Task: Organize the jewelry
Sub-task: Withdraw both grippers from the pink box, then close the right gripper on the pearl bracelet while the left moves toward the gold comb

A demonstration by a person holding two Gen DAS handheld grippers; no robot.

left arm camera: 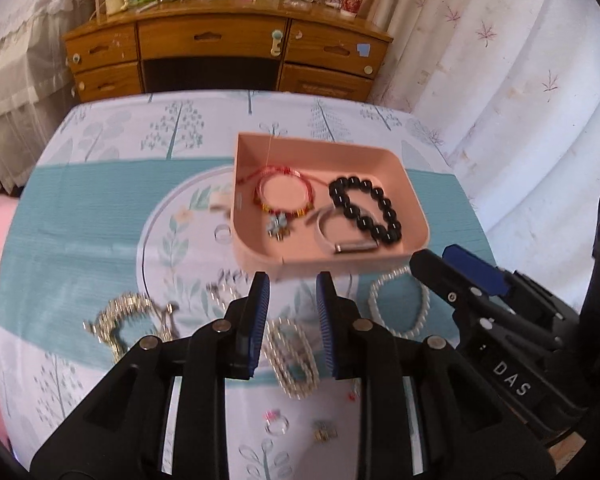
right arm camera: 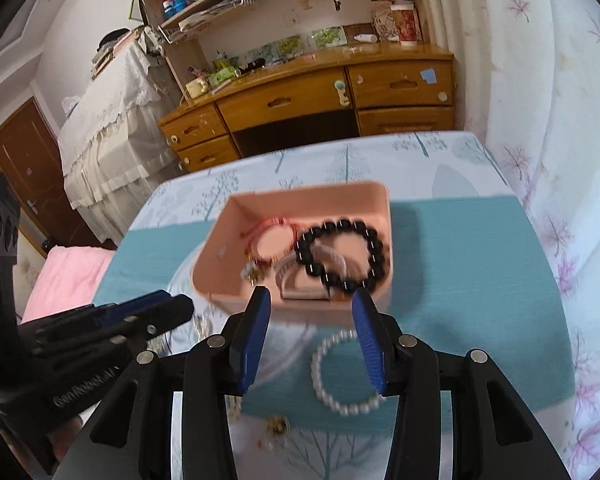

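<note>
Jewelry lies partly sorted: a pink tray (left arm camera: 414, 200) on the patterned tablecloth (left arm camera: 100, 208) holds a black bead bracelet (left arm camera: 366, 210), a red cord bracelet (left arm camera: 286, 192) with a small charm that blurs into a smudge, and a clear bangle (left arm camera: 332, 228) with a metal clasp, partly under the black beads. On the cloth nearer the cameras rest a white pearl bracelet (right arm camera: 342, 376), a pale beaded chain (left arm camera: 294, 360), a gold-toned piece (left arm camera: 120, 316) and, lower down, a ring (left arm camera: 276, 424) and a tiny trinket (left arm camera: 326, 432), all too blurred to name surely. The left gripper (left arm camera: 293, 312) hovers over the chain with its fingers released, a narrow gap between the blue pads and nothing in it. The right gripper (right arm camera: 310, 328) hangs above the tray's near wall, spread wider and empty; one pad covers part of the pearl loop. Beyond the table stands a wooden desk (right arm camera: 320, 96), its clutter indistinct.
</note>
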